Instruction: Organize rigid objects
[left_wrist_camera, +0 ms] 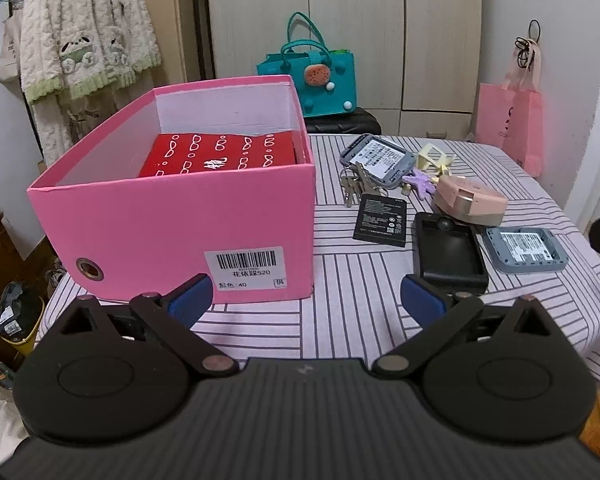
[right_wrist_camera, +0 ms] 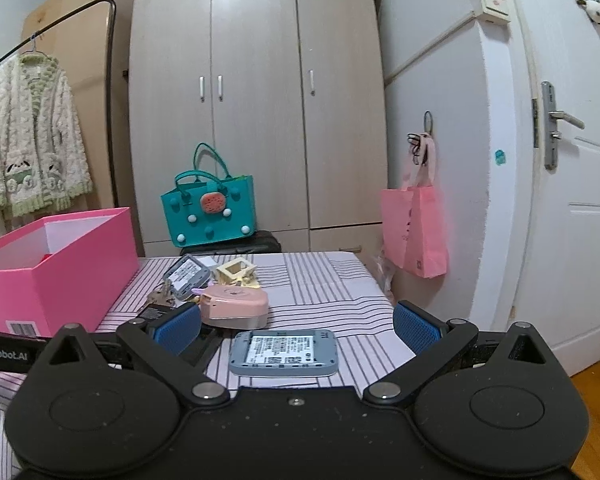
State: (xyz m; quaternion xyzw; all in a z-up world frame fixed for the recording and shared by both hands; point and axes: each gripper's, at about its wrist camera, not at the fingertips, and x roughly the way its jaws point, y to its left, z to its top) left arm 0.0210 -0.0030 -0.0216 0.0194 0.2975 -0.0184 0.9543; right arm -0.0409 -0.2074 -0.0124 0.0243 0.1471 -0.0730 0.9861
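Note:
A pink box (left_wrist_camera: 172, 216) stands on the striped table, open, with a red patterned box (left_wrist_camera: 220, 154) inside; it shows at the left in the right wrist view (right_wrist_camera: 60, 276). To its right lie a black battery (left_wrist_camera: 381, 220), a black tray-like case (left_wrist_camera: 450, 256), two grey-blue devices (left_wrist_camera: 524, 250) (left_wrist_camera: 378, 158), keys (left_wrist_camera: 354, 188), a pink gadget (left_wrist_camera: 470, 202) and a cream frame (left_wrist_camera: 432, 156). My left gripper (left_wrist_camera: 306, 304) is open and empty, low before the box. My right gripper (right_wrist_camera: 296, 328) is open, just behind the near grey-blue device (right_wrist_camera: 284, 353).
A teal bag (left_wrist_camera: 312, 80) sits on a black case behind the table. A pink paper bag (right_wrist_camera: 416, 232) hangs on the wall at right. A wardrobe (right_wrist_camera: 256, 100), a door (right_wrist_camera: 572, 160) and hanging clothes (left_wrist_camera: 80, 32) surround the table.

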